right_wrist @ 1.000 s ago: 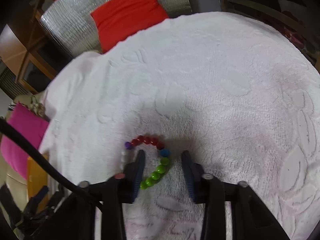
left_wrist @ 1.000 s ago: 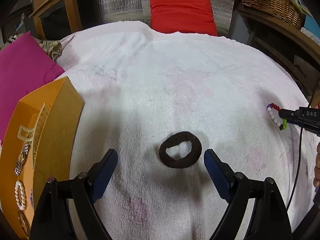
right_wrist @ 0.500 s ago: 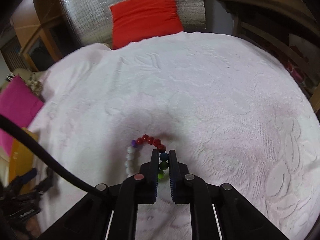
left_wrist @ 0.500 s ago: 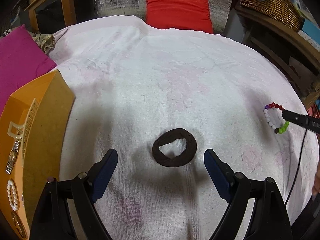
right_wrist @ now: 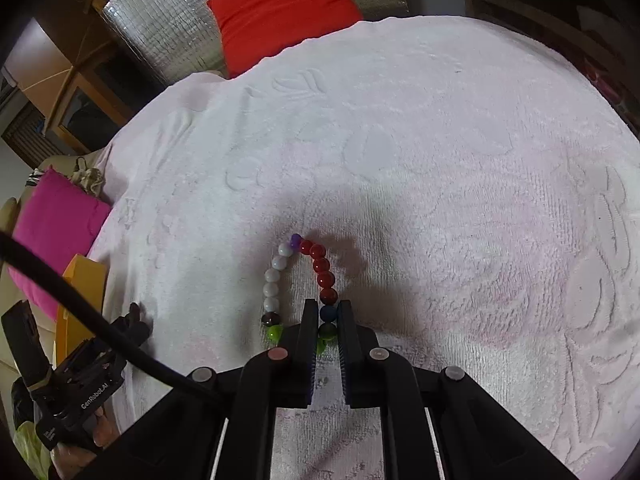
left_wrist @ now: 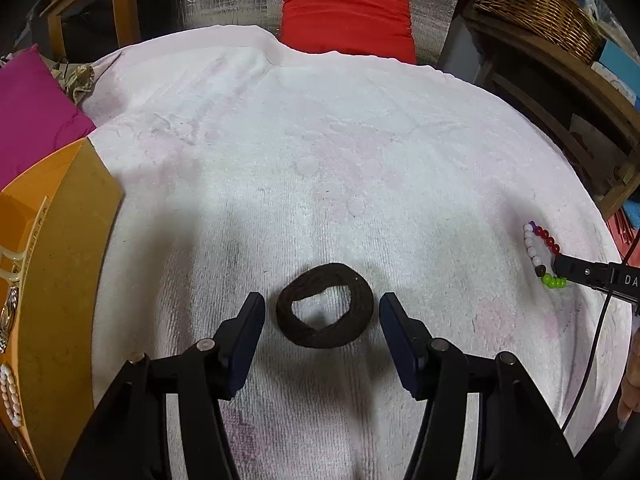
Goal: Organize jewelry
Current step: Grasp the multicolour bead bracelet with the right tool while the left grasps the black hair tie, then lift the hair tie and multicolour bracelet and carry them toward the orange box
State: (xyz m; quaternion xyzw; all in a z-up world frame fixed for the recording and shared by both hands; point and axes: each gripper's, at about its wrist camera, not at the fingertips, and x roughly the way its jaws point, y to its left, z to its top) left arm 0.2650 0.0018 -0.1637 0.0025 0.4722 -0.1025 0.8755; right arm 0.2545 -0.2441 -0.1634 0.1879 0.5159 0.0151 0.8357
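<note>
My right gripper (right_wrist: 325, 320) pinches the bead bracelet (right_wrist: 280, 276) at lower centre; my left gripper (left_wrist: 322, 314) has been narrowing, unclenched around the brown hair tie (left_wrist: 325, 311).

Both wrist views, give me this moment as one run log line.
right tool: shut on bead bracelet | left tool: closing, straddling brown hair tie, no contact | orange tray: left

The white towel (left_wrist: 340, 168) is rough terry cloth (embossed leaf patterns). The bead bracelet (right_wrist: 304, 280) looks glossy and smooth, the dark hair tie (left_wrist: 325, 316) matt and fuzzy, the basket (left_wrist: 532, 4) woven wicker.
</note>
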